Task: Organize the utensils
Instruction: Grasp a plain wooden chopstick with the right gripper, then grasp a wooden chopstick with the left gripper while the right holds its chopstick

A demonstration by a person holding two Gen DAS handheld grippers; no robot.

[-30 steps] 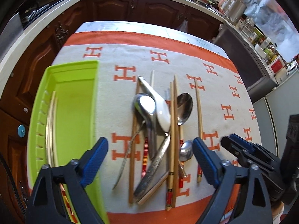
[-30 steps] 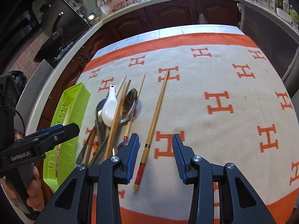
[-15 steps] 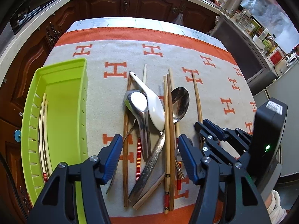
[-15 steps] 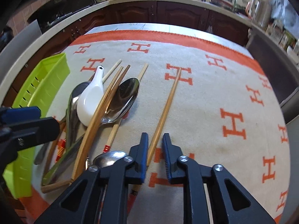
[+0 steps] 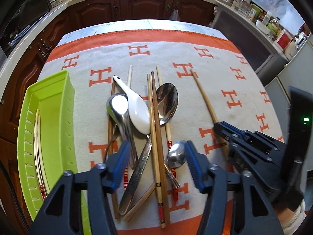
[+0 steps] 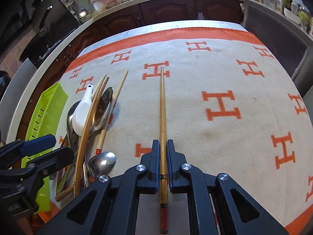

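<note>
My right gripper is shut on a single wooden chopstick that points away along the cloth; the same chopstick shows in the left wrist view. My left gripper is open and empty, low over a pile of utensils: a white ceramic spoon, a large steel spoon, a small steel spoon and several chopsticks. A lime green tray at the left holds a few pale chopsticks.
A white cloth with orange H marks covers the table. Dark wooden cabinets and a counter with jars stand beyond the far edge. The right gripper's body sits just right of the pile.
My right gripper has closed on the single chopstick, which now lines up with the fingers. My left gripper has narrowed a little and moved in over the pile.
</note>
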